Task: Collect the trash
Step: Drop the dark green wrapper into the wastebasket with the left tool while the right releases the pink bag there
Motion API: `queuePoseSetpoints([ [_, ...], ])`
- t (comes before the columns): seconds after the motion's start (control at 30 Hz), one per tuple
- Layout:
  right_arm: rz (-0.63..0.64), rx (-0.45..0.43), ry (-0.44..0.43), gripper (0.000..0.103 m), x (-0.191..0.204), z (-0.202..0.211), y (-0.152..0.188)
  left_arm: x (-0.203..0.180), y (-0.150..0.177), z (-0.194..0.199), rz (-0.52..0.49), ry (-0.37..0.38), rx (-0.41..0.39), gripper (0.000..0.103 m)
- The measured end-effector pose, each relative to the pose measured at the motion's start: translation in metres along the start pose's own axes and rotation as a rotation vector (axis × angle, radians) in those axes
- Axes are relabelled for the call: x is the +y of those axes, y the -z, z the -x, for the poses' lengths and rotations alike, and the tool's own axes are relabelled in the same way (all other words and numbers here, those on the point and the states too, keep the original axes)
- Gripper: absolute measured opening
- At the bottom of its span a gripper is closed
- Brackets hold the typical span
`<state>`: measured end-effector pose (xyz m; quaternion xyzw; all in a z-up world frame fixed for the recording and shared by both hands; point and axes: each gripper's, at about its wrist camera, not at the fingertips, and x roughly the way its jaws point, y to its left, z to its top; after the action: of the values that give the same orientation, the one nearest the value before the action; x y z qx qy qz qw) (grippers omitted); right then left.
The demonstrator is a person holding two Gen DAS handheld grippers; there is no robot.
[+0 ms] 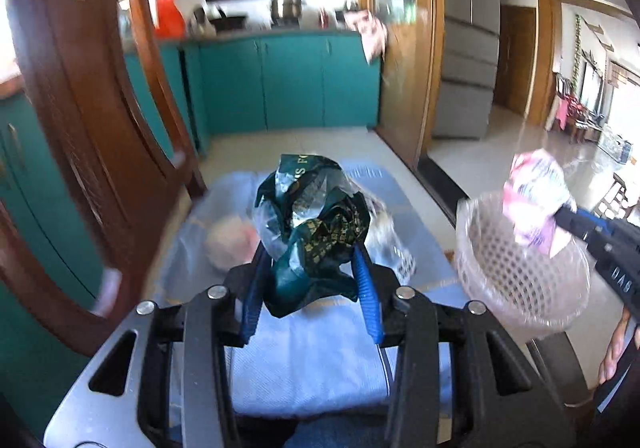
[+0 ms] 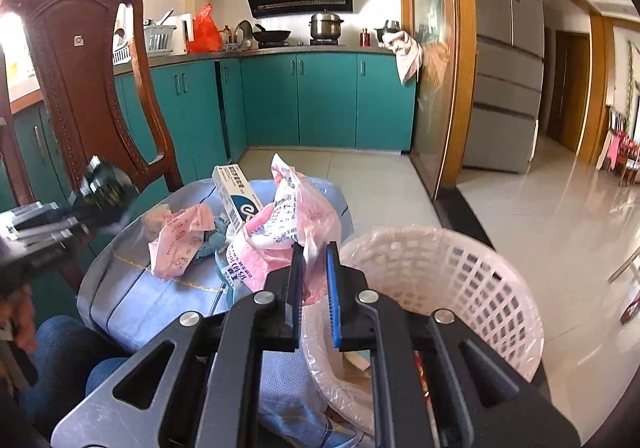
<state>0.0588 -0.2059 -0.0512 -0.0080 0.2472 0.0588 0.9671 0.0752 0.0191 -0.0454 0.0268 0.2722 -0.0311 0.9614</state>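
While your left gripper [image 1: 312, 280] clamps a crumpled dark-green foil wrapper [image 1: 316, 228], glossy and gold-printed, above the blue quilted tablecloth [image 1: 320, 364], your right gripper [image 2: 314, 288] pinches a thin pink printed plastic bag [image 2: 288, 220] at the rim of the pink lattice basket [image 2: 460, 280], which is lined with clear film. On the cloth remain a crumpled pink paper [image 2: 180, 244], a white-and-blue carton [image 2: 236, 196] and a blue scrap [image 2: 212, 240]. A carved wooden chair [image 2: 80, 80] crowds the table's left edge; open tiled floor [image 2: 540, 232] lies right of the basket.
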Motion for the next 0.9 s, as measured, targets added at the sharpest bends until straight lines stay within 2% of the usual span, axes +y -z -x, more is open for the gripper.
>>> queuePoseSetpoints([
  [0.2, 0.018, -0.008, 0.013, 0.012, 0.005, 0.002, 0.000, -0.008, -0.006, 0.017, -0.017, -0.002, -0.044, 0.042],
  [0.33, -0.003, -0.035, 0.054, 0.012, -0.011, 0.014, -0.004, -0.016, -0.009, 0.018, -0.018, 0.037, -0.057, 0.042],
  [0.5, -0.026, -0.061, 0.136, 0.012, -0.042, 0.035, -0.006, -0.050, -0.012, 0.006, -0.034, 0.155, -0.064, 0.042],
  [0.63, -0.054, -0.053, 0.188, 0.012, -0.068, 0.047, 0.005, -0.097, -0.012, -0.015, -0.064, 0.330, -0.006, 0.042],
  [0.73, -0.082, -0.042, 0.212, 0.012, -0.084, 0.051, 0.016, -0.132, -0.011, -0.032, -0.116, 0.430, 0.022, 0.042],
  [0.83, -0.118, -0.035, 0.241, 0.012, -0.103, 0.055, 0.026, -0.162, -0.009, -0.048, -0.148, 0.488, 0.063, 0.042],
  [0.9, -0.134, -0.034, 0.253, 0.012, -0.111, 0.057, 0.030, -0.175, -0.007, -0.058, -0.158, 0.500, 0.078, 0.042],
])
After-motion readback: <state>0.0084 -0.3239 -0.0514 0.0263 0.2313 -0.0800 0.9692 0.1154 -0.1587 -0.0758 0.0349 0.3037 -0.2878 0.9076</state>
